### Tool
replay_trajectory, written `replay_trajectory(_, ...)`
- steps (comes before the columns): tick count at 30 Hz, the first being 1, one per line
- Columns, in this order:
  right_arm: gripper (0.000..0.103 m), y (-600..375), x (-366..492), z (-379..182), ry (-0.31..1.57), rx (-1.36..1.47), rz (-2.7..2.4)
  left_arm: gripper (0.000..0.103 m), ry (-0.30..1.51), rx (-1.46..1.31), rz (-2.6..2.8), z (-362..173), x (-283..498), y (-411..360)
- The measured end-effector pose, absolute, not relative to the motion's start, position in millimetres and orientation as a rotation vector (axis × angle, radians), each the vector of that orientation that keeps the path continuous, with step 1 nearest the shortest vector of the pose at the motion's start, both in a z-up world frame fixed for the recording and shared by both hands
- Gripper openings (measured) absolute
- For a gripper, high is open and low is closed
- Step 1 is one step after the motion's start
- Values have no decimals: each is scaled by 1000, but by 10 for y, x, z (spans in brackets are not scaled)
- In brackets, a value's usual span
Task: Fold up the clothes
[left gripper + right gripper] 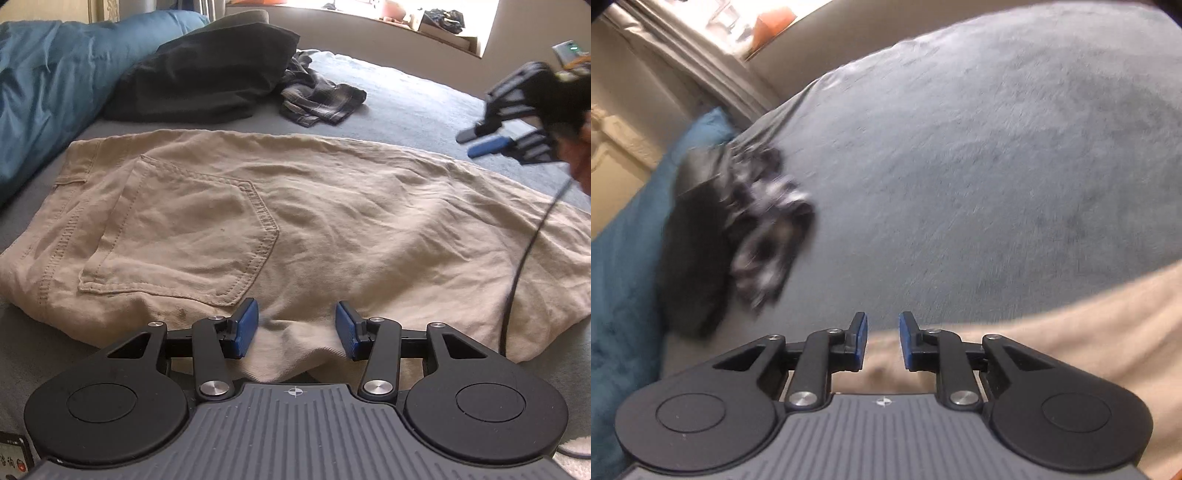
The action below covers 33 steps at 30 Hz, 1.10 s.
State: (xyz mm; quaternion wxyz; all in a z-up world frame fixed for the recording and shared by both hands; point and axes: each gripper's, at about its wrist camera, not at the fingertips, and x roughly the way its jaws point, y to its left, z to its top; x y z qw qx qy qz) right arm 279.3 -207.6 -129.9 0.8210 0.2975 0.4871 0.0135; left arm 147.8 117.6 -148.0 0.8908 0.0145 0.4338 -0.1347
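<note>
Two grippers work over beige trousers point(295, 221) spread flat, back pocket up, on a grey bed point(424, 99). At far left a blue duvet point(48, 81) banks against a dark garment point(207, 70), with a crumpled plaid one point(321, 99) just beside it. In the middle the left gripper point(295, 330) sits at the trousers' near edge, jaws partly open with a raised ridge of cloth between the pads, which do not appear to press on it. At right the right gripper point(484, 142), blurred, hangs above the trousers' far end, jaws narrowly parted and empty; its own view shows only bed and beige cloth past the tips point(882, 341). The likely risk: closing on that ridge could catch only the top layer, so a lift would drag the trousers askew. A trailing cable point(517, 266) lying across the cloth could also snag the fold.
</note>
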Motion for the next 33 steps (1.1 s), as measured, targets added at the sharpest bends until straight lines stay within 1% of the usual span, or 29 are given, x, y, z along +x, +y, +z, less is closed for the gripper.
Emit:
replay_trajectory(3,22,-1806,2709,-1314,1119,564,148,47,899,36,-275,-1493,1478,1163)
replay_trajectory(6,22,-1501,2871,-1521,1159,490,214,47,906,39,-272,-1483,1496,1159)
replay_trajectory(7,20,-1495,2952,-1597,1134,467,175,47,909,35,-273,-1480,1504,1166)
replay_trajectory(8,12,-1569,2990,-1615,1100,502,137,47,913,34,-274,-1472,1510,1170)
replay_trajectory(11,15,-1930,2907,-1443,994,640,29,47,904,47,-270,-1426,1511,1196)
replay_trajectory(13,18,-2225,2688,-1190,949,631,8,47,878,39,-276,-1382,1483,1227)
replay_trajectory(15,26,-2504,2425,-1005,967,605,-3,47,841,12,-281,-1321,1442,1259)
replay_trajectory(17,27,-2712,2191,-942,1018,579,-29,47,797,-37,-310,-1248,1405,1263)
replay_trajectory(19,27,-2875,2020,-1002,1088,563,-59,47,782,-70,-360,-1200,1387,1215)
replay_trajectory(21,27,-2951,1981,-1152,1147,554,-82,47,810,-35,-403,-1228,1391,1066)
replay_trajectory(23,26,-3002,2064,-1347,1176,562,-95,47,876,51,-417,-1331,1392,884)
replay_trajectory(25,25,-3083,2178,-1526,1153,481,-162,47,899,90,-407,-1425,1377,820)
replay_trajectory(27,20,-3284,2270,-1596,1085,549,-222,47,900,94,-407,-1435,1369,821)
replay_trajectory(28,20,-3377,2287,-1578,1045,593,-254,47,904,85,-401,-1429,1379,845)
replay_trajectory(31,23,-3458,2240,-1368,980,547,-322,47,911,61,-386,-1431,1401,911)
replay_trajectory(33,25,-3383,2191,-1337,1039,561,-222,47,910,50,-383,-1443,1407,920)
